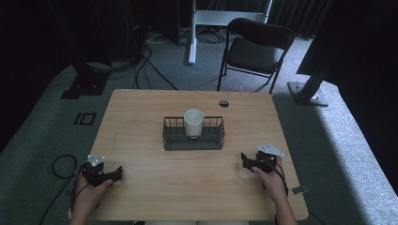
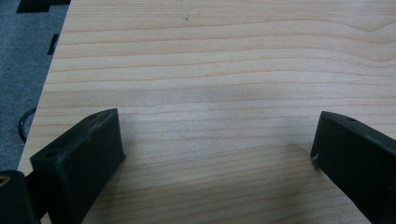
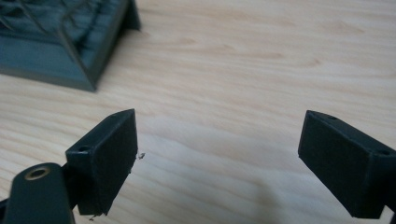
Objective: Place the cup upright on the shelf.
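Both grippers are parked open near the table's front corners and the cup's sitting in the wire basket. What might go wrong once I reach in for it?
The white cup stands upright in the dark wire basket, rising above its rim, so a sideways nudge may tip it.
A low approach by the right gripper could catch the basket's near corner and shove it.
The left gripper sits by the table edge; its trailing cable might snag there.
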